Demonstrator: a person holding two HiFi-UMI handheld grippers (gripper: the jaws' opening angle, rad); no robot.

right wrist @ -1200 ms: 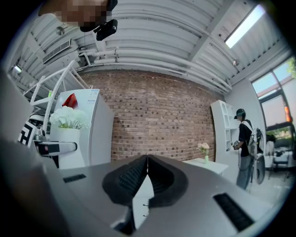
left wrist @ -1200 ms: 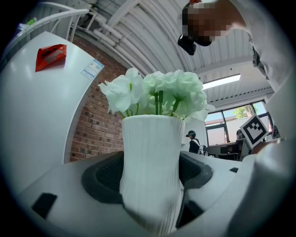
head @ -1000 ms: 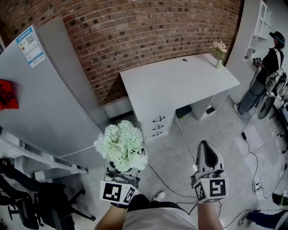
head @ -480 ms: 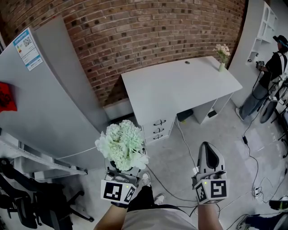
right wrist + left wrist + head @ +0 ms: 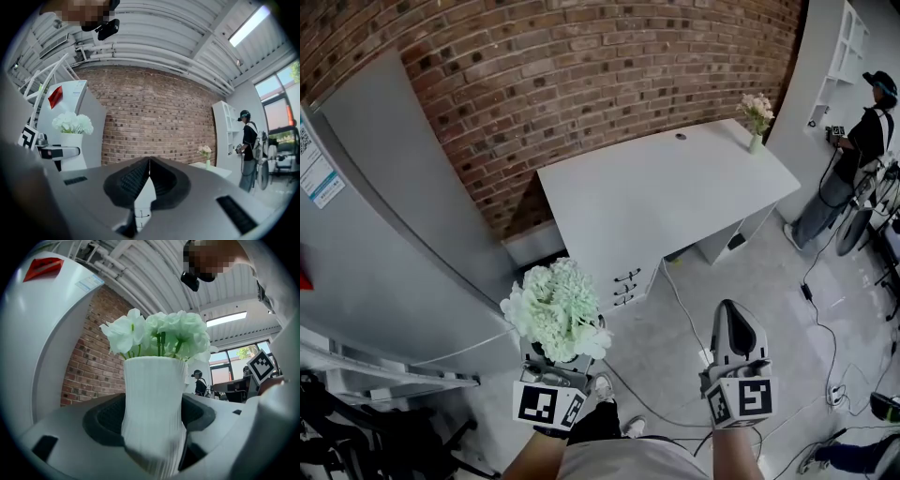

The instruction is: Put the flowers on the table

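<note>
1. The table (image 5: 656, 202) lies at one o'clock in the head view, well apart. Its bare middle should be aimed for.
2. The flowers (image 5: 555, 309) are carried at seven o'clock in a ribbed vase (image 5: 152, 385), which should be kept upright.
3. The left gripper (image 5: 152, 423) is clamped on the vase. The right gripper (image 5: 149, 164) is closed and empty.

Right gripper (image 5: 149, 161): grey jaws together, ridged black pads meeting at the tips, nothing between them.
Far left: white ribbed vase (image 5: 71, 146) of pale green-white flowers (image 5: 72, 123), upright; left gripper (image 5: 56, 152) crosses its lower part.
Behind: red brick wall (image 5: 150, 117).
Right of centre: small pale-green vase of pink flowers (image 5: 205, 152) on white table (image 5: 211, 169).
Far right: person in dark top (image 5: 248, 140) beside white shelving unit (image 5: 224, 131).
</note>
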